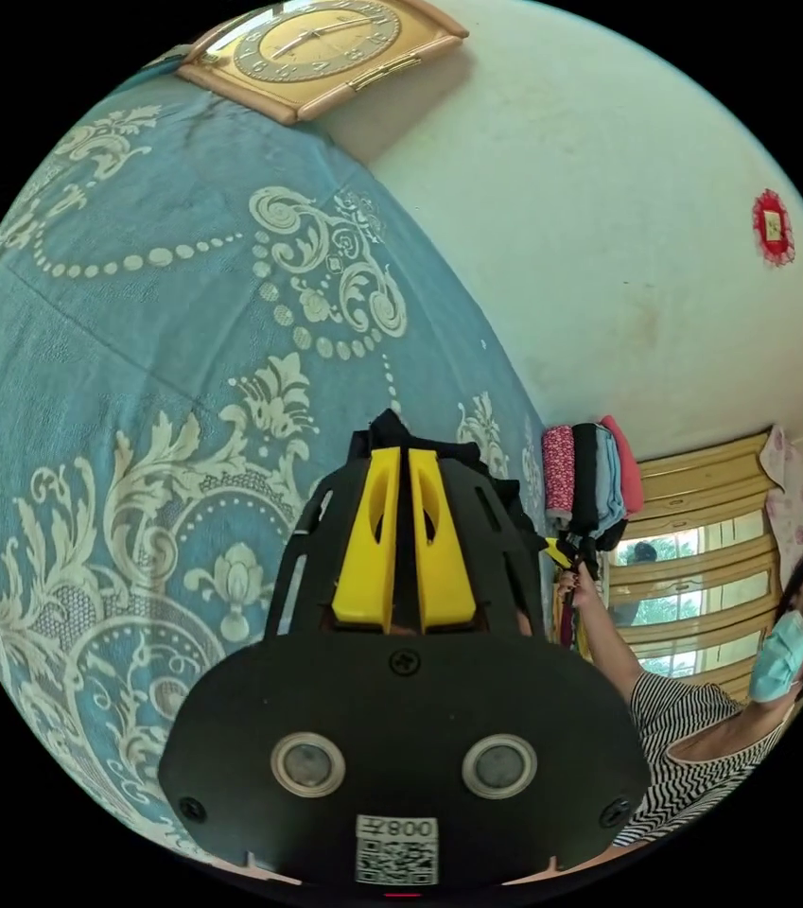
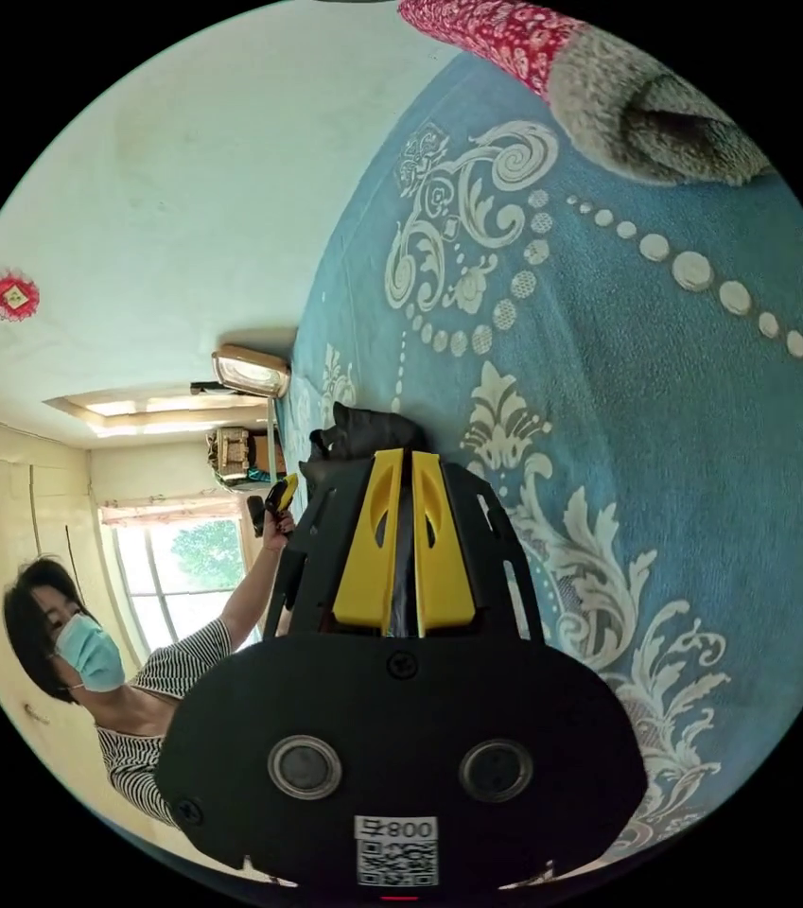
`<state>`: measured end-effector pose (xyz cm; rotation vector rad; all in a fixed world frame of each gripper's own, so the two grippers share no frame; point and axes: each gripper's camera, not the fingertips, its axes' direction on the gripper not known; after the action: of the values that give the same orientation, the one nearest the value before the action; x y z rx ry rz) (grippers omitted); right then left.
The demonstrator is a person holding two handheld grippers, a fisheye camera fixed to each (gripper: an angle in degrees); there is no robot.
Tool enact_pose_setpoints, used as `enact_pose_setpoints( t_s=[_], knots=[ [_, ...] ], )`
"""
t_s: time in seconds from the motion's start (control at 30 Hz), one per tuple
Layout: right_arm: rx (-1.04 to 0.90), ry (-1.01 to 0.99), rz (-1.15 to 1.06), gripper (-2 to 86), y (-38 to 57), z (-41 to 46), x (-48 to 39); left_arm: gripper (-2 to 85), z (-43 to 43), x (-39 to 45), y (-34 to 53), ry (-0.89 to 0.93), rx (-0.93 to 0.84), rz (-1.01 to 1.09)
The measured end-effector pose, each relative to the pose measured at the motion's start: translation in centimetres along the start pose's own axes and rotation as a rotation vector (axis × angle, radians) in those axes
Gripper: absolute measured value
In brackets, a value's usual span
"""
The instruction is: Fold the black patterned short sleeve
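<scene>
Item: black patterned short sleeve (image 1: 392, 430), bunched at both grippers' tips over the blue patterned bedspread (image 1: 155, 312). Your left gripper (image 1: 404, 463) and right gripper (image 2: 402, 468) each have jaws pinched on dark cloth. Keep both grips level and taut before laying it flat.

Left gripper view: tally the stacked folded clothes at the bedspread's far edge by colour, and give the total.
Pink patterned piece: 1
Black piece: 1
Light blue piece: 1
Coral pink piece: 1
Total: 4
</scene>
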<state>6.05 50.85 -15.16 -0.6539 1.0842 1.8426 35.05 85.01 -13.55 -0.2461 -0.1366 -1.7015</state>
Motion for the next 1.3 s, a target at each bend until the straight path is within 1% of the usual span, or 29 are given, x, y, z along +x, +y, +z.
enact_pose_setpoints(
  t_s=[0.1, 0.13, 0.2, 0.27, 0.3, 0.37, 0.4, 0.47, 0.5, 0.57, 0.63, 0.73, 0.9, 0.97, 1.07, 1.2, 1.3],
  knots=[
    [0.061, 0.062, -0.055, 3.6, 2.1, 0.4, -1.4, 2.7, 0.2, -0.5, 2.3, 0.051, 0.045, 0.039],
    [0.087, 0.101, -0.101, 4.1, 3.4, 0.8, -2.7, 2.9, 0.7, 0.4, 3.4, 0.082, 0.033, 0.088],
    [0.096, 0.216, -0.217, 4.8, 5.6, 2.5, -6.0, 3.3, 2.5, 2.8, 5.2, 0.083, -0.038, 0.184],
    [0.031, 0.392, -0.399, 5.7, 8.3, 7.2, -11.5, 4.2, 6.1, 7.4, 7.7, 0.0, -0.142, 0.361],
    [0.009, 0.435, -0.451, 5.9, 8.9, 8.6, -12.9, 4.4, 7.0, 8.6, 8.2, -0.027, -0.16, 0.412],
    [-0.067, 0.594, -0.633, 6.0, 11.3, 14.6, -17.7, 5.8, 11.5, 13.2, 10.6, -0.163, -0.239, 0.62],
    [-0.084, 0.626, -0.677, 6.0, 11.8, 15.9, -18.7, 6.1, 12.6, 14.2, 11.1, -0.195, -0.254, 0.665],
    [-0.116, 0.803, -0.852, 6.2, 14.3, 21.3, -22.1, 7.3, 17.1, 17.7, 13.4, -0.303, -0.308, 0.86],
    [-0.118, 0.848, -0.896, 6.2, 14.9, 22.6, -22.8, 7.6, 18.2, 18.3, 13.9, -0.339, -0.32, 0.902],
    [-0.133, 1.017, -1.049, 6.2, 17.0, 27.1, -24.5, 8.1, 22.1, 20.0, 15.9, -0.476, -0.341, 1.046],
    [-0.136, 1.09, -1.122, 6.1, 18.1, 29.6, -25.0, 8.1, 24.6, 20.5, 17.0, -0.54, -0.358, 1.115],
    [-0.164, 1.108, -1.179, 5.6, 19.3, 32.3, -25.3, 7.5, 27.4, 20.3, 18.1, -0.587, -0.375, 1.146],
    [-0.147, 1.123, -1.217, 2.3, 20.7, 34.4, -26.0, 5.3, 29.2, 19.7, 19.0, -0.542, -0.38, 1.135],
    [-0.149, 1.133, -1.224, 1.0, 21.2, 35.3, -26.4, 2.4, 29.8, 19.5, 19.3, -0.56, -0.358, 1.119],
    [-0.153, 1.145, -1.225, 0.1, 21.6, 36.3, -27.0, 1.2, 30.4, 19.3, 19.5, -0.566, -0.338, 1.109],
    [-0.129, 1.151, -1.203, -0.2, 21.7, 36.4, -27.8, 1.2, 30.6, 19.3, 19.4, -0.562, -0.299, 1.111],
    [-0.12, 1.143, -1.205, 0.0, 21.5, 36.4, -28.7, 3.1, 31.0, 19.1, 19.5, -0.501, -0.331, 1.13]
  ],
)
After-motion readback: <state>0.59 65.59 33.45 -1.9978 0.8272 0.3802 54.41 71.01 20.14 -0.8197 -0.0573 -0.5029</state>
